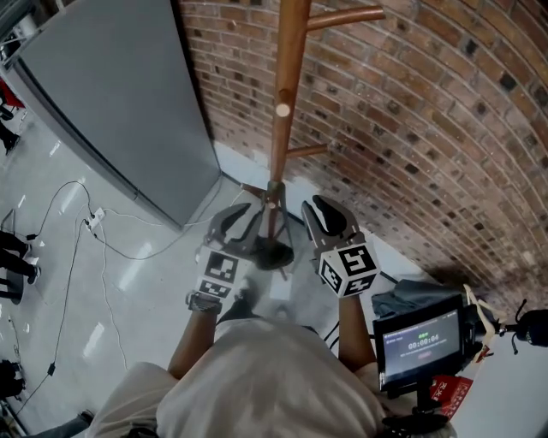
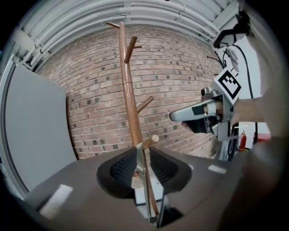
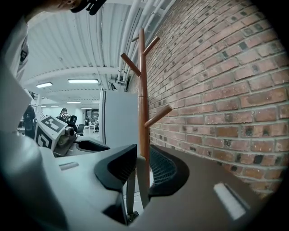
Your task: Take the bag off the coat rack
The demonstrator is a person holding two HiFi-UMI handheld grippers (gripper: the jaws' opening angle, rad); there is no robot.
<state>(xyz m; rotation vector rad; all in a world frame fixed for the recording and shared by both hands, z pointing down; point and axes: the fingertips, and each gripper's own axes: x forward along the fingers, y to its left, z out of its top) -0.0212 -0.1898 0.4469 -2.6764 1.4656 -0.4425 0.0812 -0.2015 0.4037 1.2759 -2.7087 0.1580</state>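
Rack (image 1: 287,94): brown wooden pole, upright, running from top centre of the head view down to mid-frame, close to the brick wall (image 1: 445,128). Short pegs (image 1: 342,17) angle off it at several heights.

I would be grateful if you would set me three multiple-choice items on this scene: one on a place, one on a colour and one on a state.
1. Where does the coat rack stand?
A. Close in front of the brick wall
B. On top of a table
C. Behind a curtain

2. What colour is the coat rack?
A. White
B. Brown wood
C. Black

3. How do the jaws of the left tongs and the right tongs stand?
A. Both apart, gripping nothing
B. Both shut on a bag
C. Left shut on a peg, right apart

Answers:
1 A: the bricks rise right behind its pole in all three views.
2 B: it shows as brown wood in every view.
3 A: each gripper view shows a gap between the pads, with nothing pressed between them.
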